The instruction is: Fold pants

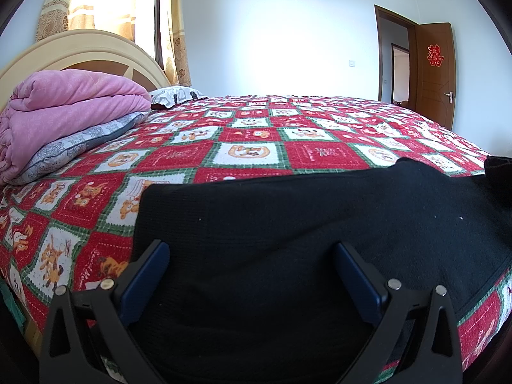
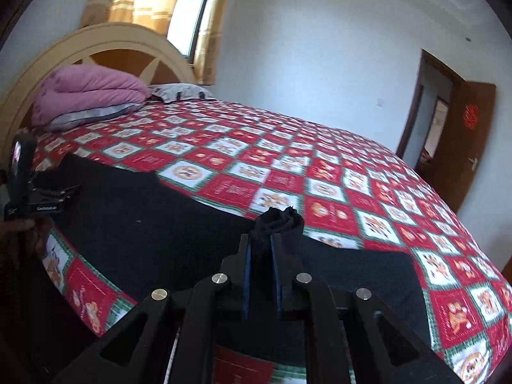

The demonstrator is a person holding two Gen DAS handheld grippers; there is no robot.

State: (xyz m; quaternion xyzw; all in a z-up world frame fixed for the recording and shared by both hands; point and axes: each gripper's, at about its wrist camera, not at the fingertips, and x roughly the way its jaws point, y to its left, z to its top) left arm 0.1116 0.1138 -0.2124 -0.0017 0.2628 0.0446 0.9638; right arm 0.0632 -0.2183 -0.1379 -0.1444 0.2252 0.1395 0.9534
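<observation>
White walls and a sunlit, gold-curtained window point(image 1: 105, 0) frame a bedroom whose bed fills both wrist views, spread with a red, green and white checked bedspread point(image 1: 249, 134) printed with cartoon animals. At the upper left of each frame, a cream headboard point(image 1: 80, 48) rises behind a folded pink quilt point(image 1: 64, 105), which rests on a grey patterned pillow point(image 1: 80, 144); a second, pale patterned pillow point(image 1: 176, 94) lies just beside them toward the centre. Black pants point(image 1: 304, 224) stretch flat along the near edge of the bed, filling the lower middle of the left wrist view. The left gripper point(image 1: 252, 256) hovers low over the cloth with its blue-padded fingers point(image 1: 147, 275) spread wide and nothing clamped between them; whether the tips touch the fabric cannot be told. In the right wrist view that same tool shows at the far left edge, over the end of the pants. At lower centre of that view, the right gripper point(image 2: 262, 249) is closed tight on a bunched fold of the pants, a tuft of black cloth standing up just past its fingertips while the rest of the garment lies on the bedspread beneath and to either side. At the right of both frames, a brown wooden door point(image 1: 435, 73) stands open, a red paper decoration point(image 1: 435, 55) on its panel.
</observation>
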